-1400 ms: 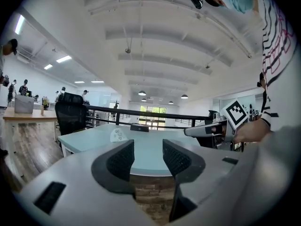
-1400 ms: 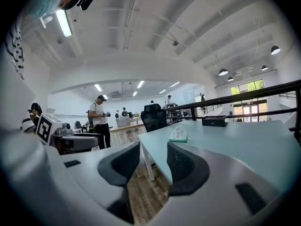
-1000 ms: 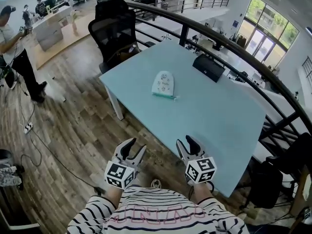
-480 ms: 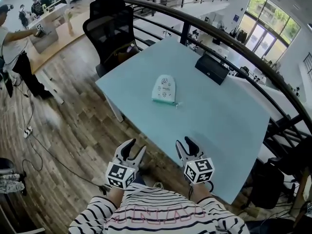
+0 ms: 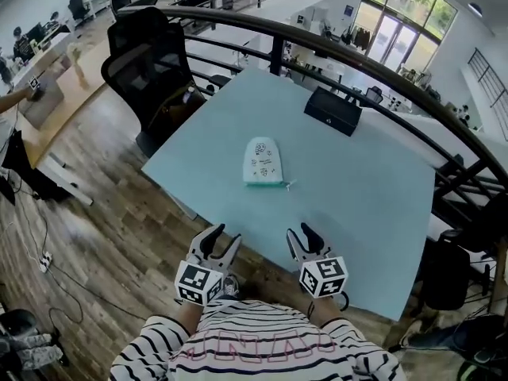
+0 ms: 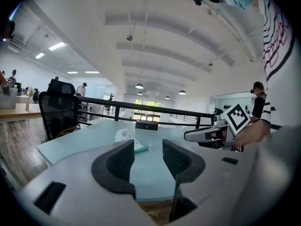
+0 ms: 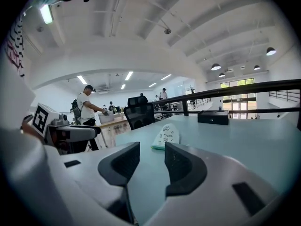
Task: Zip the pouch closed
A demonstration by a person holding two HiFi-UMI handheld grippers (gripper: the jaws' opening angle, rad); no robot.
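Black office chair [image 5: 155,62] sits off the table's [image 5: 357,205] far-left corner. Left gripper [image 5: 220,240] is held just off the table's near edge, jaws apart, nothing between them. Pouch [image 5: 263,161] lies flat on the table, left of centre, well away from both grippers, with its teal end toward the near edge and a small pull [image 5: 287,185] sticking out at that end; can't tell how far the zip is run. Right gripper [image 5: 304,239] is at the near edge too, jaws apart and empty. Black box [image 5: 332,110] sits near the table's far edge, by the railing [image 5: 381,70].
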